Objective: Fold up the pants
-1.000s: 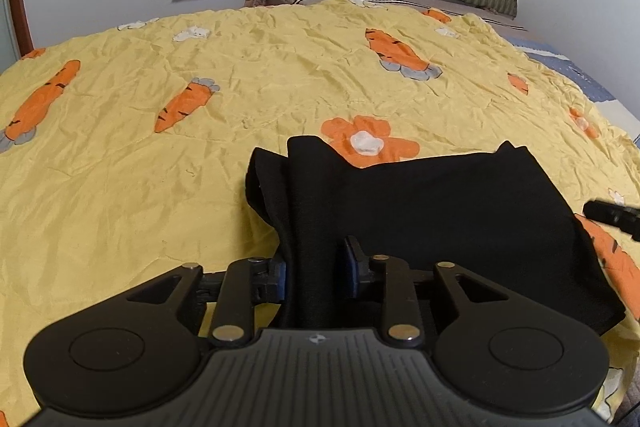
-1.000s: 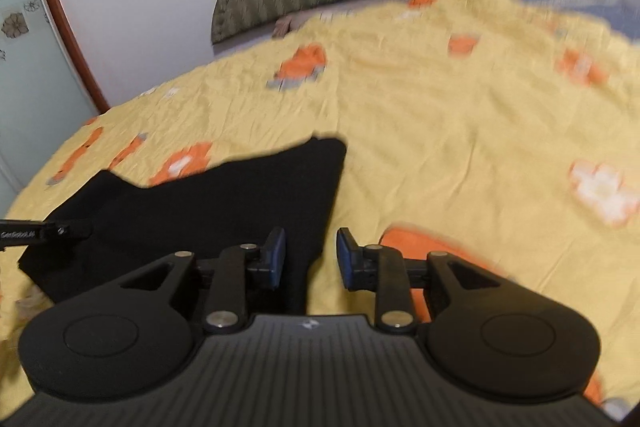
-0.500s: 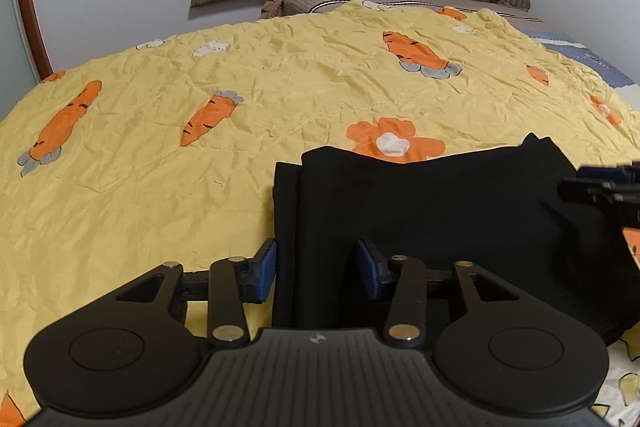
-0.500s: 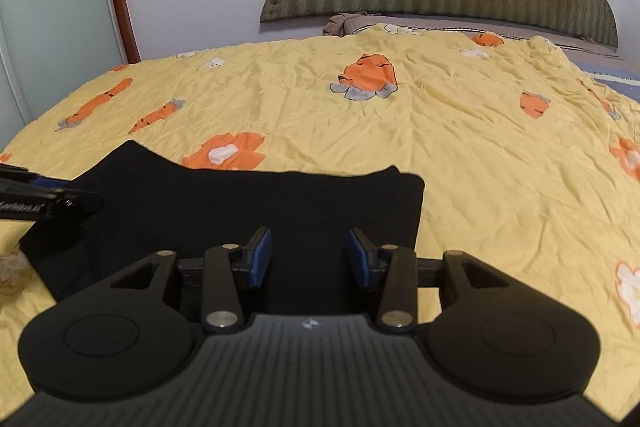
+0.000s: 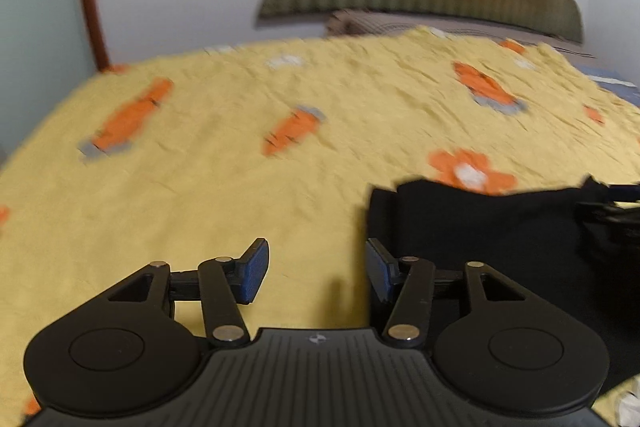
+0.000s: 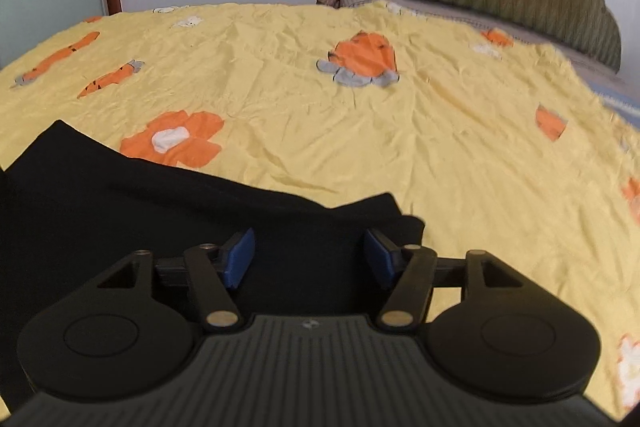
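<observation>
The black pants (image 6: pixel 160 219) lie folded into a compact rectangle on the bed (image 6: pixel 400 131). Both the left gripper (image 5: pixel 316 273) and right gripper (image 6: pixel 308 257) are opening, fingers apart and clamping nothing. Little seems left, perhaps a final fold.

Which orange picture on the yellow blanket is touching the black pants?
The orange flower with the white middle. The folded black pants meet its lower petals; the orange carrot prints sit apart.
</observation>
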